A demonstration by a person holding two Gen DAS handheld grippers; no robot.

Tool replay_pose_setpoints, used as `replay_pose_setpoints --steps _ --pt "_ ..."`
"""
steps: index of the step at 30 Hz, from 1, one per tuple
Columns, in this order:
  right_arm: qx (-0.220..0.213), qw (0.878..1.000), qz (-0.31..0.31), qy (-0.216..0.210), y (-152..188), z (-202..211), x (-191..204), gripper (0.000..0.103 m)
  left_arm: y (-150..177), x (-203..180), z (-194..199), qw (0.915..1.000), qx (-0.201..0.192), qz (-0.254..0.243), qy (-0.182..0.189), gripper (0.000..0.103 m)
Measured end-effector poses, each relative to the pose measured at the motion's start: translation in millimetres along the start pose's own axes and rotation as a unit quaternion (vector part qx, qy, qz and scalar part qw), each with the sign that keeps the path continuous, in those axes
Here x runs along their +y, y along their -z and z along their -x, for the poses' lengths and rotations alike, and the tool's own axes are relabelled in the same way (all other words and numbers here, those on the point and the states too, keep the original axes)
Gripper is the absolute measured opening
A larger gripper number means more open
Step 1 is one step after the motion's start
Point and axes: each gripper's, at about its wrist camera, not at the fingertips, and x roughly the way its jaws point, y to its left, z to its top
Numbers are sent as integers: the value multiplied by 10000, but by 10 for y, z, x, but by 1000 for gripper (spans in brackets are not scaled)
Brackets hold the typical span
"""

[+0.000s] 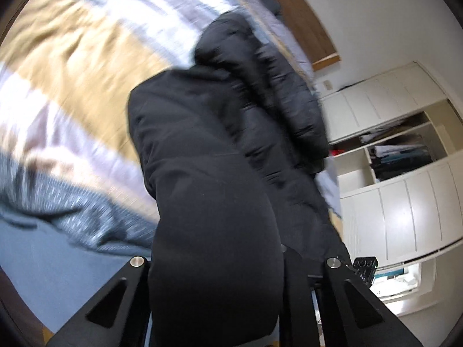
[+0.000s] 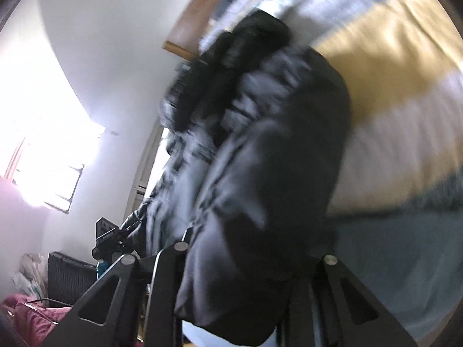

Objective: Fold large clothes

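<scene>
Now, through the left wrist camera, we are seeing our left gripper (image 1: 231, 263) pinching a thick fold of the black puffer jacket (image 1: 220, 144). Its jaws are drawn close together on the cloth, which is bulging up between them and hiding the fingertips. The jacket is hanging lifted over the bed (image 1: 86, 66), its far end trailing toward the head edge by the wooden headboard (image 1: 306, 20). A striped cover in mustard, white and grey is spreading across the bed, with a grey knit blanket (image 1: 72, 211) lying toward the near edge on the left. Beyond the right edge of the bed, a white wardrobe (image 1: 405, 196) is standing with open shelves of stacked clothes.

Turning to the right wrist camera, we are seeing our right gripper (image 2: 249, 263) likewise clamped on a bunch of the same jacket (image 2: 275, 173); the jaws are pressed in on the fabric, and the picture is blurring heavily. The jacket's quilted part is rising toward the headboard end of the bed (image 2: 390, 72). Off the left edge of the bed, a bright window (image 2: 49, 156) is glaring, and a pink garment (image 2: 31, 318) is lying low in the corner.
</scene>
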Motion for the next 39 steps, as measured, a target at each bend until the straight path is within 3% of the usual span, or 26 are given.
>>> replay_pose_setpoints --steps 9,16,19,23,29,34,39 --pt "-794 9945 184 -651 -928 145 469 18 -921 -749 323 9943 -548 -308 858 15" --pt "-1699 9704 -359 -1676 -1947 146 396 18 -1937 -863 306 9772 -1175 210 1758 16" --pt "-1860 9631 -674 -1826 -2362 -63 262 18 -2372 -817 102 9711 -1325 520 1917 18" --pt "-1994 9645 -919 -1466 -2977 -513 129 18 -2988 -782 -295 9710 -1418 809 1745 18" --pt "-1953 9762 -932 -155 -3850 -1236 -22 18 -3884 -685 -1094 9829 -1357 876 888 21" --pt "-1640 9767 -1144 779 -4361 -1966 -409 19 -4371 -340 -1802 9872 -1122 1105 261 25" --pt "-1315 9741 -1386 1206 -4566 -2520 -794 19 -4624 22 -2432 9886 -823 1263 -27 30"
